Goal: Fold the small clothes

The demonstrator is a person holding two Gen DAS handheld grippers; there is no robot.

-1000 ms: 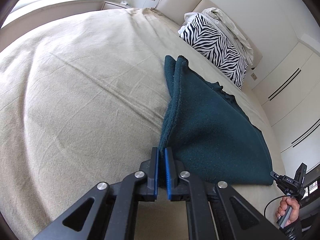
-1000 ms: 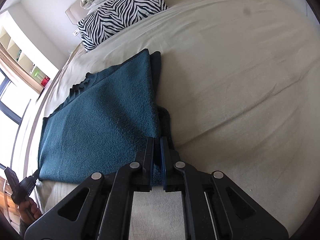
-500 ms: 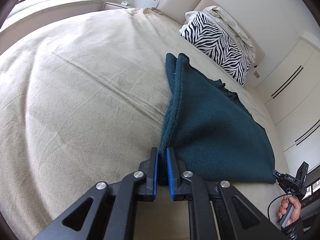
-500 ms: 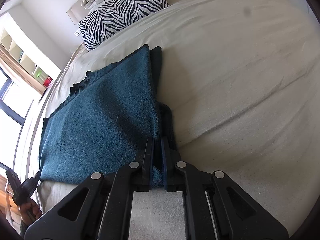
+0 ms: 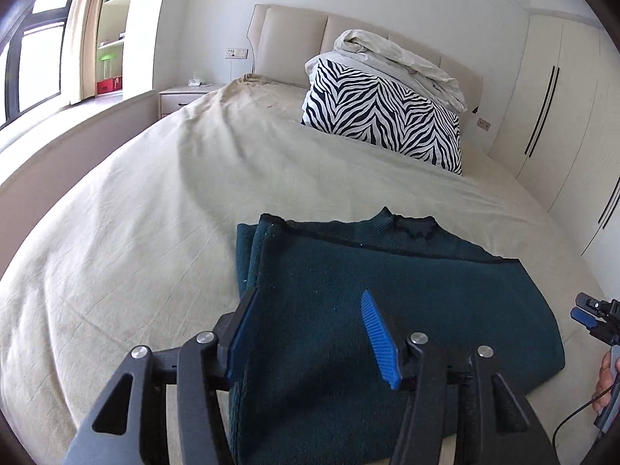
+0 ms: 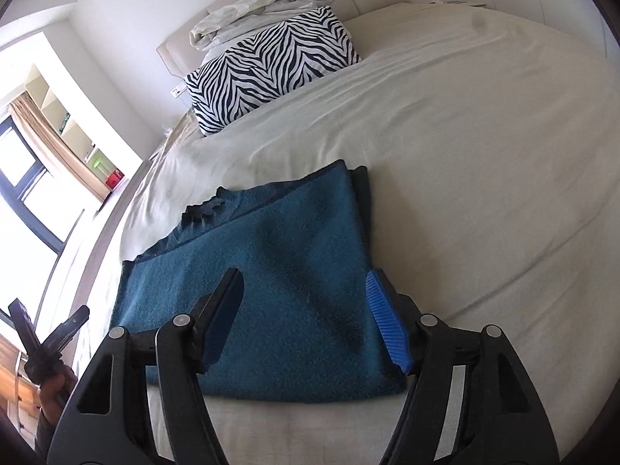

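Nearest, my left gripper (image 5: pixel 310 333) is spread wide with nothing between its blue pads (image 5: pixel 378 339), poised above the near left part of the teal sweater (image 5: pixel 387 310). My right gripper (image 6: pixel 306 317) is likewise released and empty, over the sweater's near right part. The sweater (image 6: pixel 271 271) lies folded flat on the bed (image 5: pixel 135 252), hem side toward me, collar (image 5: pixel 416 228) on the far side, a doubled layer showing along one side edge. Risk: the thick knit is springy, so I judge the upper layer may creep or lift open. If I close on one layer only at the next fold, the lower layer would drag and skew the edges. Farther off, the zebra pillow (image 5: pixel 383 112) and the crumpled white bedding (image 5: pixel 395 58) rest against the headboard (image 5: pixel 294 35), well apart from the work.
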